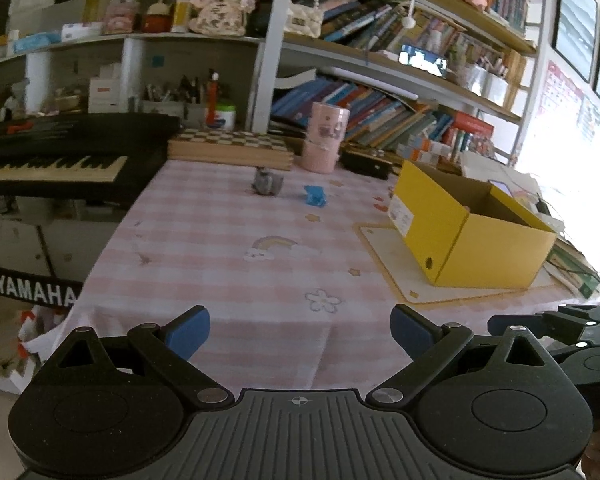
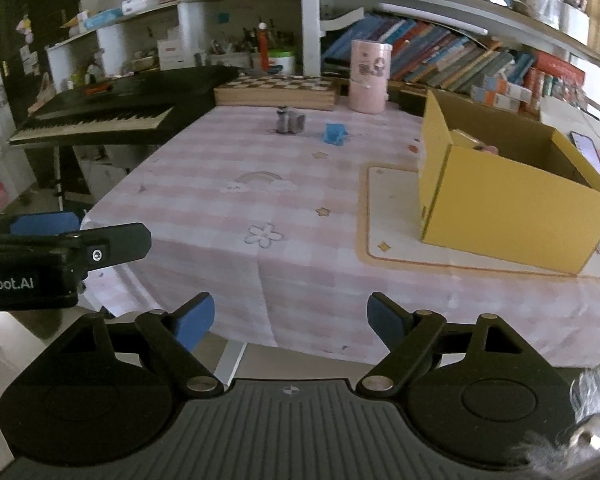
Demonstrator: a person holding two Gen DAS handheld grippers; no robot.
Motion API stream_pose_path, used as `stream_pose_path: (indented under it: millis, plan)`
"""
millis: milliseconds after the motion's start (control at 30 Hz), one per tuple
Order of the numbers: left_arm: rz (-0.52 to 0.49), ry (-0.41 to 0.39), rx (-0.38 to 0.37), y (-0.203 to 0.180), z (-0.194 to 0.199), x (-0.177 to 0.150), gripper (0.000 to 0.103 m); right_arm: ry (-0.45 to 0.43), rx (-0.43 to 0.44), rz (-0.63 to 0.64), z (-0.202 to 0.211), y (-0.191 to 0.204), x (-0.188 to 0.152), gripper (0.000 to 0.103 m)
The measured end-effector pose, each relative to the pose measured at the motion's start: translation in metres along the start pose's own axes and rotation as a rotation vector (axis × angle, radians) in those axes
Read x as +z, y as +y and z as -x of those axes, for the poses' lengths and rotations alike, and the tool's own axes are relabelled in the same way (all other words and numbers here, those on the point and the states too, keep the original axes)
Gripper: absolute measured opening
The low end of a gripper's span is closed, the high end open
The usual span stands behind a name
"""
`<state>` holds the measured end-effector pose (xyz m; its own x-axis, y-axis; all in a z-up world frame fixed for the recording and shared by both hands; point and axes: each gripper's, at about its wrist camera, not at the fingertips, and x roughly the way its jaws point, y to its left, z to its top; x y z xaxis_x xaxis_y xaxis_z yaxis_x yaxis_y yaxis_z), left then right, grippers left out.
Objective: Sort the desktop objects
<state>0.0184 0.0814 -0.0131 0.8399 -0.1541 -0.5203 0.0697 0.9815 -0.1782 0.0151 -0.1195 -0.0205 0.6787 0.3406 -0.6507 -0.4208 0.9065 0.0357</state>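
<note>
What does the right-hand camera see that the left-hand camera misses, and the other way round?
Only the right wrist view looks into the yellow box, where something pinkish lies, and shows a phone behind it. Only the left wrist view shows the YAMAHA lettering and framed pictures. Both show the grey toy, the blue toy, the pink canister, the keyboard, and open, empty grippers.

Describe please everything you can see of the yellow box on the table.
The yellow box is an open cardboard carton without a lid: yellow outside, plain brown inside. It stands upright on a pale mat with an orange border, at the right side of the pink checked tablecloth. A white label is on one short end, and a small round hole is low on a wall. Something pinkish shows inside, too hidden to identify. Neither gripper touches it.
</note>
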Motion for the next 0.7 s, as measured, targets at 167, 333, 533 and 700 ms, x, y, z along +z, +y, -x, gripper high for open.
stream_pose_path:
  millis: [167,333,533,700]
  plan:
    - [0.012,-0.009,0.026,0.008,0.000,0.003,0.099,-0.008,0.021,0.017,-0.007,0.008,0.007,0.085]
    - [0.012,-0.016,0.048,0.014,-0.007,0.009,0.099,-0.021,0.038,0.037,-0.017,0.012,0.015,0.086]
    - [0.007,-0.028,0.063,0.019,-0.028,0.026,0.099,-0.032,0.030,0.033,-0.035,0.009,0.029,0.089]
    - [0.013,-0.027,0.055,0.024,-0.051,0.042,0.102,-0.029,0.032,0.028,-0.056,0.001,0.046,0.089]
